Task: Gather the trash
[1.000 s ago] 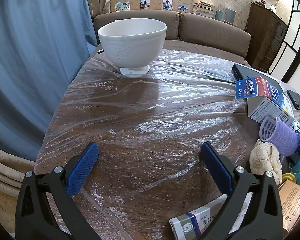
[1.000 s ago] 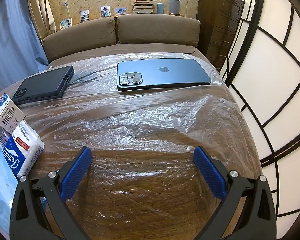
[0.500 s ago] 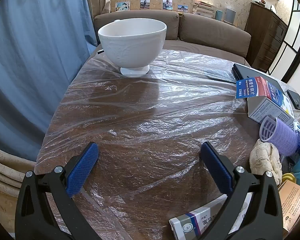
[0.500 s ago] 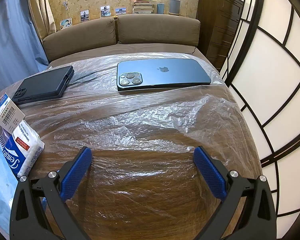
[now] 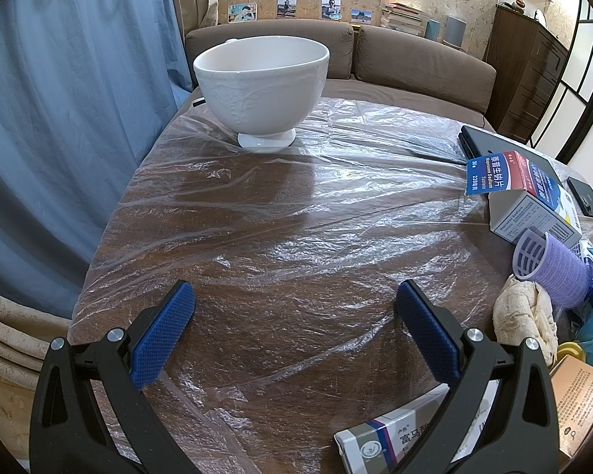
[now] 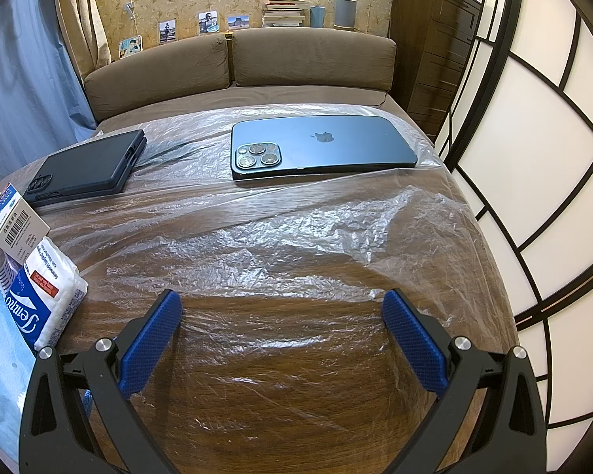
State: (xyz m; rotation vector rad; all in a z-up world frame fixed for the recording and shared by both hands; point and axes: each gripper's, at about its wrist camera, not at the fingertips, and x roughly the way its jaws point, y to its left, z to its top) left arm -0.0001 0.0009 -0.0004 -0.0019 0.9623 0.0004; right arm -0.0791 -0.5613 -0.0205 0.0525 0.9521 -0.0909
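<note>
A: Tool status?
B: I read the left tool (image 5: 294,300) spread wide, empty, above bare film on the surface (image 5: 296,237). Right tool (image 6: 282,310) likewise agape, holding nothing.
A: Trash location?
B: Crumpled tissue (image 5: 524,322) at the right edge, just beside the purple roller (image 5: 549,266); medicine boxes (image 5: 529,201) near. White bowl (image 5: 261,87) far side.

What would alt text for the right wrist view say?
The right gripper hangs with jaws open and empty over a wooden table under clear plastic film. A blue phone and a dark phone case lie face down at the far edge; a tissue pack and a small box sit left.
</note>
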